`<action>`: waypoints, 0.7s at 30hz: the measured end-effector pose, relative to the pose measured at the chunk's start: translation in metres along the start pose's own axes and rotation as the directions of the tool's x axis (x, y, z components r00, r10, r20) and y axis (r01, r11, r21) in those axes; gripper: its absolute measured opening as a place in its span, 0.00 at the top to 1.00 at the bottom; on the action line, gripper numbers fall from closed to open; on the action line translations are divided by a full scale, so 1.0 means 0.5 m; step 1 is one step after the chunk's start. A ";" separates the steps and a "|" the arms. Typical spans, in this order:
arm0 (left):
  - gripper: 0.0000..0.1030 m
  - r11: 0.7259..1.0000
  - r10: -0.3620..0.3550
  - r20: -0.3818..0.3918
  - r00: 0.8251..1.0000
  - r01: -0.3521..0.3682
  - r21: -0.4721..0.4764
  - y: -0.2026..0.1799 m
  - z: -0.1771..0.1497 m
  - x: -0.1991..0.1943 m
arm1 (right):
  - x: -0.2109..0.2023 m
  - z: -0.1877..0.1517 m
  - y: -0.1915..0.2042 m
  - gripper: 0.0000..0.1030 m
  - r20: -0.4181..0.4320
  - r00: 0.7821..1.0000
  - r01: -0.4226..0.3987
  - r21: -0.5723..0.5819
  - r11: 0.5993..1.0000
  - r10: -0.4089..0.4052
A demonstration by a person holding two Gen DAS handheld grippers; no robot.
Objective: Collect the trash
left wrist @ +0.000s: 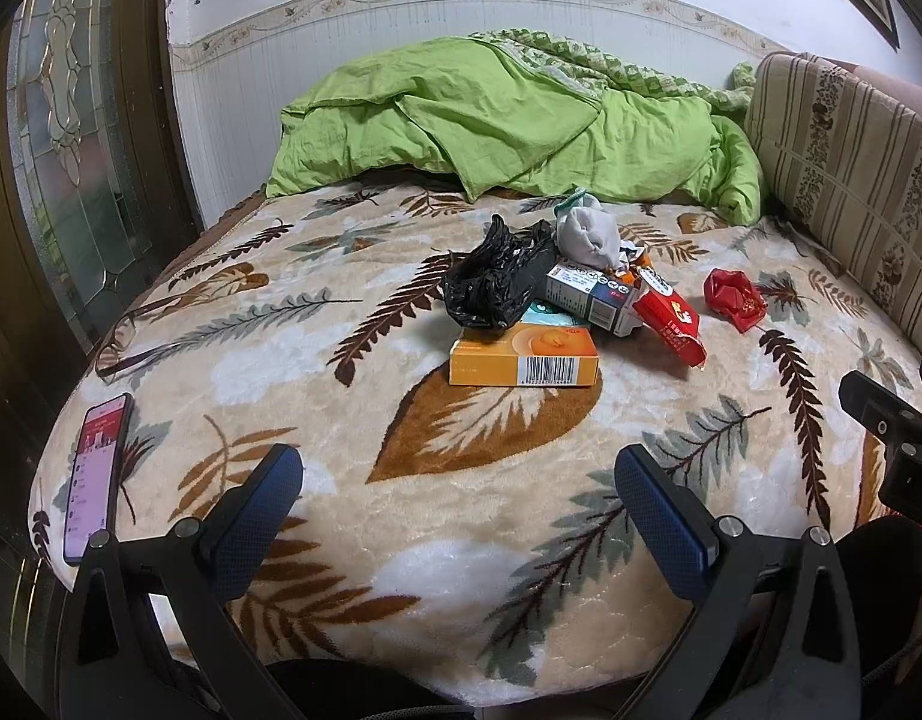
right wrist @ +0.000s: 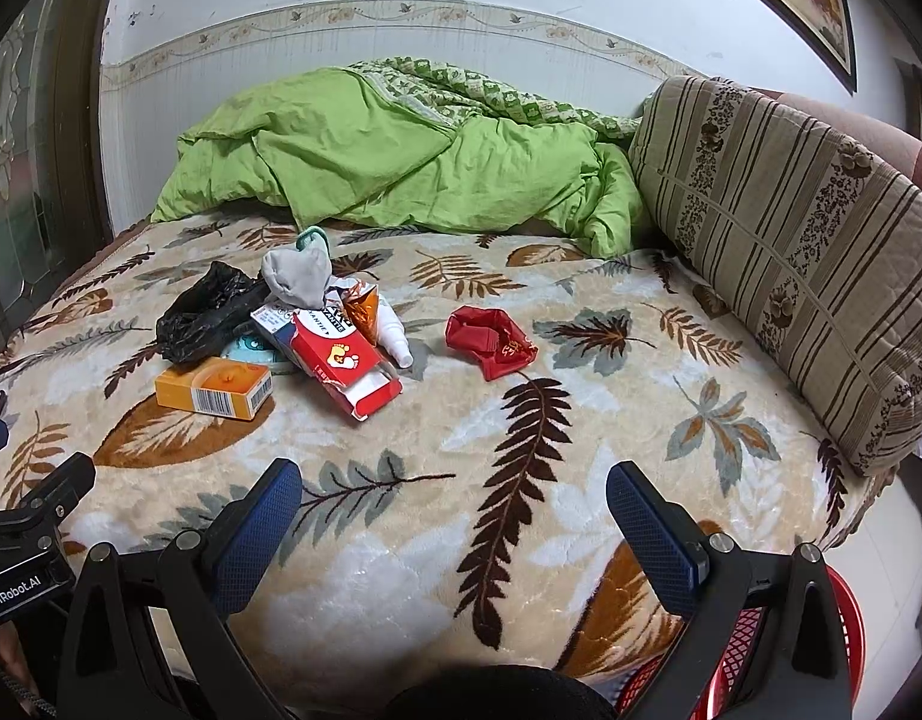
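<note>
A heap of trash lies mid-bed on the leaf-patterned blanket: an orange box, a black plastic bag, a grey sock, a grey-blue carton, a torn red box and a white bottle. A crumpled red wrapper lies apart to the right. My left gripper and right gripper are both open and empty, near the bed's front edge, well short of the heap.
A phone lies at the bed's front left, glasses beyond it. A green quilt is bunched at the far end. A striped cushion lines the right side. A red basket stands on the floor at lower right.
</note>
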State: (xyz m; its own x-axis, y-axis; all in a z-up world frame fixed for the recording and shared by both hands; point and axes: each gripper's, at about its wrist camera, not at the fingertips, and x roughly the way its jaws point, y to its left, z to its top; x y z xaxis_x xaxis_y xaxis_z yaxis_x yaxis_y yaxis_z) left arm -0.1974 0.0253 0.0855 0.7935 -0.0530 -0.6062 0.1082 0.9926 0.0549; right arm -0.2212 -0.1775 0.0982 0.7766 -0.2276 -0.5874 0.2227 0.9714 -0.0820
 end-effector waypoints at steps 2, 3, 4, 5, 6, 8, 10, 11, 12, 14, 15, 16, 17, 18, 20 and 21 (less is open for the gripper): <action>0.00 1.000 0.001 0.000 1.000 -0.001 0.000 -0.001 0.000 0.000 | 0.000 -0.001 0.000 0.01 -0.001 1.000 0.001 -0.001 1.000 -0.001; 0.00 1.000 0.000 0.000 1.000 0.000 0.000 0.001 0.000 0.000 | 0.000 -0.002 0.000 0.01 -0.001 1.000 0.001 -0.001 1.000 -0.001; 0.00 1.000 -0.001 -0.001 1.000 0.001 0.001 0.002 0.000 0.001 | 0.001 -0.002 0.000 0.01 -0.001 1.000 0.001 0.000 1.000 -0.001; 0.00 1.000 0.000 0.000 1.000 0.000 0.001 -0.001 0.001 -0.001 | 0.001 -0.001 0.000 0.01 -0.001 1.000 0.002 0.000 1.000 -0.002; 0.00 1.000 0.001 0.000 1.000 -0.001 0.000 -0.001 0.001 -0.001 | 0.002 -0.003 -0.001 0.01 -0.002 1.000 0.003 0.000 1.000 -0.003; 0.00 1.000 0.001 -0.001 1.000 -0.001 0.000 -0.001 0.002 -0.001 | 0.001 -0.001 0.000 0.01 -0.002 1.000 0.001 -0.001 1.000 -0.001; 0.00 1.000 0.001 -0.001 1.000 -0.001 0.000 0.001 0.002 0.000 | 0.002 -0.002 -0.001 0.01 -0.002 1.000 0.001 -0.001 1.000 -0.001; 0.00 1.000 0.001 -0.001 1.000 -0.001 0.000 0.000 0.002 0.000 | 0.002 -0.003 -0.002 0.01 -0.002 1.000 0.001 -0.001 1.000 -0.001; 0.00 1.000 0.000 -0.001 1.000 0.000 0.000 0.001 0.002 0.000 | 0.002 -0.004 -0.002 0.01 -0.004 1.000 -0.001 -0.001 1.000 0.001; 0.00 1.000 -0.008 -0.005 1.000 0.008 -0.001 0.001 0.002 0.001 | 0.004 -0.004 -0.003 0.01 -0.008 1.000 -0.008 0.000 1.000 0.008; 0.00 1.000 -0.014 -0.009 1.000 0.014 -0.003 0.001 0.000 0.002 | 0.005 -0.004 -0.005 0.01 -0.014 1.000 -0.018 0.002 1.000 0.018; 0.00 1.000 -0.025 -0.017 1.000 0.025 -0.007 0.004 -0.002 0.004 | 0.008 -0.003 -0.010 0.01 -0.024 0.999 -0.034 0.008 0.999 0.034; 0.00 0.999 -0.044 -0.028 0.999 0.044 -0.014 0.008 -0.003 0.008 | 0.014 -0.001 -0.015 0.01 -0.040 0.997 -0.061 0.020 0.998 0.062; 0.00 0.998 -0.063 -0.041 0.997 0.061 -0.026 0.014 -0.004 0.014 | 0.020 0.001 -0.020 0.01 -0.055 0.995 -0.087 0.032 0.996 0.089; 0.00 0.996 -0.086 -0.065 0.994 0.083 -0.043 0.016 -0.005 0.025 | 0.034 0.006 -0.032 0.01 -0.088 0.987 -0.130 0.058 0.990 0.135; 0.01 0.994 -0.101 -0.076 0.992 0.097 -0.055 0.019 -0.003 0.031 | 0.042 0.008 -0.037 0.01 -0.105 0.981 -0.160 0.062 0.985 0.165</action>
State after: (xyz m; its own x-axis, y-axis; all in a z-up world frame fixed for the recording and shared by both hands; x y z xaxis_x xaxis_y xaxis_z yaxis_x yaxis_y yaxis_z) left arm -0.1851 0.0340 0.0753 0.7304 -0.1446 -0.6676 0.1518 0.9873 -0.0477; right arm -0.2066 -0.2007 0.0906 0.7367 -0.0555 -0.6740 0.1320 0.9893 0.0628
